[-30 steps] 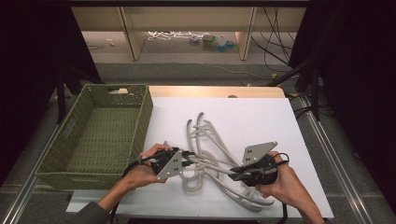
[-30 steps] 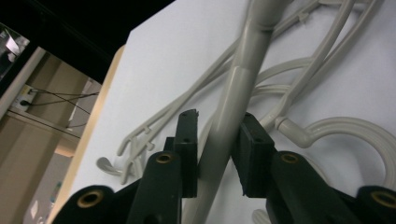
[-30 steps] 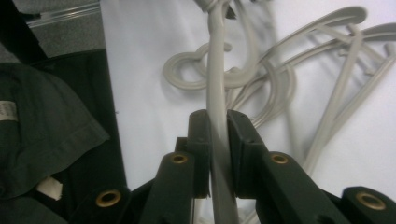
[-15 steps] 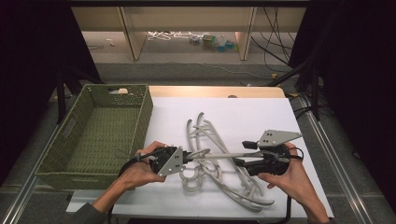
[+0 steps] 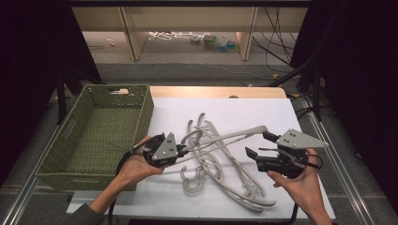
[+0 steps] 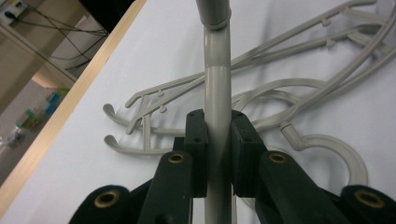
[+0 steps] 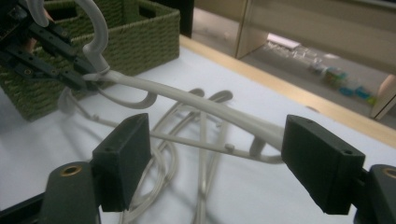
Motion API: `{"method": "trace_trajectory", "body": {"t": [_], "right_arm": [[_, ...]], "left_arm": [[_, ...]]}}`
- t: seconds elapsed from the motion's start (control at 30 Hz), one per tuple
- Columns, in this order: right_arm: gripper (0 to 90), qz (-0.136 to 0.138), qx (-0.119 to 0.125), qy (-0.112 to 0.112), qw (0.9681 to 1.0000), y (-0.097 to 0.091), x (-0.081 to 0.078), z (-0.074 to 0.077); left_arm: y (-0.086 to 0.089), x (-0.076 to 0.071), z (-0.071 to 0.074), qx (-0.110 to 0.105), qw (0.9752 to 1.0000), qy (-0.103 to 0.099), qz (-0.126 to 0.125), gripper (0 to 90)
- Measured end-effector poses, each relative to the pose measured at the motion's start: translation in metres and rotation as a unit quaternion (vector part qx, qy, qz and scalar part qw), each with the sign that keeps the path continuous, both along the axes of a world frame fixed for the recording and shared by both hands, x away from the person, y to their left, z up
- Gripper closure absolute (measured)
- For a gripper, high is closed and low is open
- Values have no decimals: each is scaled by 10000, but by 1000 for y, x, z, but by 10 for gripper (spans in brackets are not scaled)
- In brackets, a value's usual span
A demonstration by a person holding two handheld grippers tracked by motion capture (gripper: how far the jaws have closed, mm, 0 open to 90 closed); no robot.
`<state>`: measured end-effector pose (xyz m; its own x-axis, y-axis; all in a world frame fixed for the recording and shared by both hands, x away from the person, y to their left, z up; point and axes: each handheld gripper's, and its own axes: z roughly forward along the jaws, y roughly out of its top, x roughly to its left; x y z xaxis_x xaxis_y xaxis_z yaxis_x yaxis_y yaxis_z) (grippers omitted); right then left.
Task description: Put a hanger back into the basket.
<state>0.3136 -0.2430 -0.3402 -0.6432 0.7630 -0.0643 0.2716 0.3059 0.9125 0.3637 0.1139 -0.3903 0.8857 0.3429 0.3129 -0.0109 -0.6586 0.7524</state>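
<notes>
A grey plastic hanger (image 5: 225, 138) is held above the white table (image 5: 244, 105). My left gripper (image 5: 180, 151) is shut on it near the hook, and the pads clamp its bar (image 6: 217, 84) from both sides. The hanger's long arm (image 7: 201, 105) reaches toward my right gripper (image 5: 260, 145). Its jaws have just been opening and now stand wide apart (image 7: 219, 163). The arm's tip lies just ahead of the pads (image 7: 322, 168), touching neither. Several more grey hangers (image 5: 220, 171) lie tangled on the table below.
A green woven basket (image 5: 145, 110) stands at the table's left, close to the left hand. The table's wooden far edge (image 5: 216, 91) runs behind the hangers. Cables and small items lie on the floor beyond it.
The right gripper's jaws opened, let go of the hanger's arm and drew back to the right and upward. The left gripper stayed shut on the hanger and rose a little with it.
</notes>
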Motion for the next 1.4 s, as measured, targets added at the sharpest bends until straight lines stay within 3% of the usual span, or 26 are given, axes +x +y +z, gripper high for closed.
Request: {"method": "trace_trajectory", "body": {"t": [0.13,0.23,0.27,0.33,0.37,0.5,0.6,0.67,0.73,0.83,0.9,1.13,1.23,1.27,1.4], "right_arm": [[243,-29,14,-7,10000,-3,-6,-1],[210,37,113,-114,9999,-1,-11,-4],[210,25,111,-136,9998,0,-13,-6],[205,26,173,-143,9997,2,-19,-10],[201,71,220,-113,9997,3,-21,-14],[198,79,184,-66,9998,6,-25,-27],[197,174,169,67,9997,9,-25,-35],[195,218,116,186,9995,11,-26,-39],[196,291,92,148,9994,13,-26,-40],[194,299,104,172,9994,15,-26,-42],[190,259,148,118,9995,16,-27,-45],[164,299,238,128,9992,16,-29,-51],[164,287,283,131,9991,16,-29,-54],[163,282,295,158,9990,17,-29,-55],[164,300,253,121,9992,17,-29,-58]], "left_arm": [[7,-2,9,-314,9986,342,234,797],[16,-6,15,-495,9963,556,425,797],[20,-8,17,-647,9946,631,514,797],[28,-11,21,-694,9940,639,560,798],[30,-13,22,-845,9918,715,637,797],[42,-22,31,-1128,9868,983,621,797],[50,-27,43,-1183,9859,1006,620,797],[56,-29,53,-1312,9832,1099,634,798],[61,-30,62,-1412,9810,1179,621,798],[70,-31,76,-1460,9798,1218,616,798],[75,-32,86,-1557,9774,1284,628,798],[96,-31,117,-1670,9767,1096,779,798],[105,-30,126,-1749,9747,1039,927,798],[108,-28,128,-1729,9753,987,959,798],[121,-22,130,-1861,9700,1029,1177,799]]}}
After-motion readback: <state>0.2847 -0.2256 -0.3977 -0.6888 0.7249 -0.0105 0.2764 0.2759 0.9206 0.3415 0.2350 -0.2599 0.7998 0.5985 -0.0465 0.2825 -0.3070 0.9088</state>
